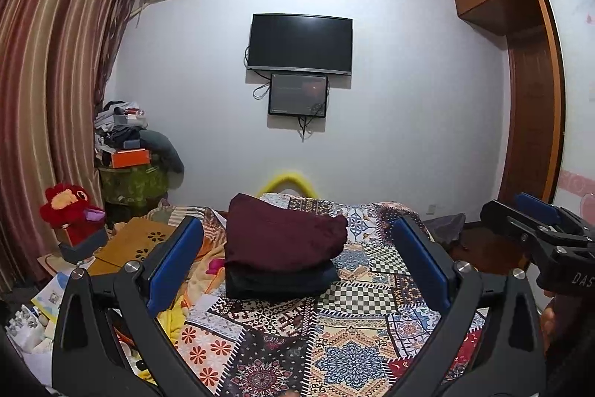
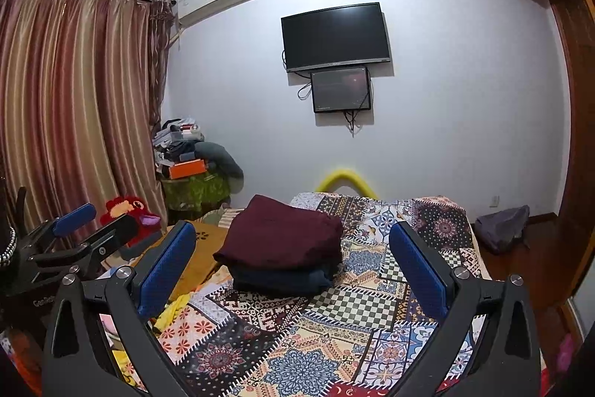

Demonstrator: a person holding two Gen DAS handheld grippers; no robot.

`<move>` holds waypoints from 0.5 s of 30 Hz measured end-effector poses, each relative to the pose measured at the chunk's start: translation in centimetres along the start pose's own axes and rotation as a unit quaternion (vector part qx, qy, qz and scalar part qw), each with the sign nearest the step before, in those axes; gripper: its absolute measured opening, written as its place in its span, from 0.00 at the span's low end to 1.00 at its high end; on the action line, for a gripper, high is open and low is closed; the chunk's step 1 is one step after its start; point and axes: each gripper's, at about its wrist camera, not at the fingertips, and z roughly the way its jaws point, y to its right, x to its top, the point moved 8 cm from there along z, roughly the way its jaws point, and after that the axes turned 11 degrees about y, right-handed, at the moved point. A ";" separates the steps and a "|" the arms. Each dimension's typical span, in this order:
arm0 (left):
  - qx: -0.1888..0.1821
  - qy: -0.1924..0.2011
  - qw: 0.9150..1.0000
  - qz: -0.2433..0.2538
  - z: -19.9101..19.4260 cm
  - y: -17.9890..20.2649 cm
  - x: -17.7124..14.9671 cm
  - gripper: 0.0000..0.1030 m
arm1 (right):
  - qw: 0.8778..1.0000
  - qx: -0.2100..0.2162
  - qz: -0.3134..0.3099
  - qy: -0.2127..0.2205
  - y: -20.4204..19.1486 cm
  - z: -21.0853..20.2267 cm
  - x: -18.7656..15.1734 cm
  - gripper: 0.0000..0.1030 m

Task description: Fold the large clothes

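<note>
A folded maroon garment [image 1: 282,235] [image 2: 284,235] lies on top of a folded dark navy garment [image 1: 282,281] [image 2: 282,279], stacked on the patchwork bedspread [image 1: 364,315] [image 2: 334,333]. My left gripper [image 1: 299,250] is raised above the bed in front of the stack, open, with nothing between its blue pads. My right gripper [image 2: 293,248] is also open and empty, held beside it. In the left wrist view the right gripper [image 1: 520,211] shows at the right edge. In the right wrist view the left gripper [image 2: 93,214] shows at the left edge.
A red plush toy [image 1: 70,207] [image 2: 126,211], a cardboard sheet [image 1: 137,242] and loose papers clutter the bed's left side. A pile of clothes and an orange box [image 1: 130,157] stand by the curtain. A grey bag [image 2: 502,226] lies on the floor right of the bed. A wardrobe [image 1: 535,92] is at right.
</note>
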 end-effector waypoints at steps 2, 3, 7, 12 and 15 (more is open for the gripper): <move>-0.002 -0.001 1.000 0.001 0.0 0.0 0.0 1.00 | 1.000 -0.001 0.002 0.001 0.1 0.0 0.0 1.00; -0.001 -0.001 1.000 0.001 0.0 0.1 0.0 1.00 | 1.000 -0.001 0.003 0.001 0.1 -0.1 -0.1 1.00; -0.004 0.000 1.000 0.000 0.0 0.1 0.0 1.00 | 1.000 -0.003 0.004 0.000 0.1 0.1 -0.2 1.00; -0.002 0.002 1.000 -0.001 0.1 0.1 0.0 1.00 | 1.000 -0.004 0.009 -0.004 0.3 0.2 -0.4 1.00; -0.002 0.002 1.000 -0.001 0.1 0.2 0.0 1.00 | 1.000 -0.004 0.011 -0.004 0.3 0.2 -0.4 1.00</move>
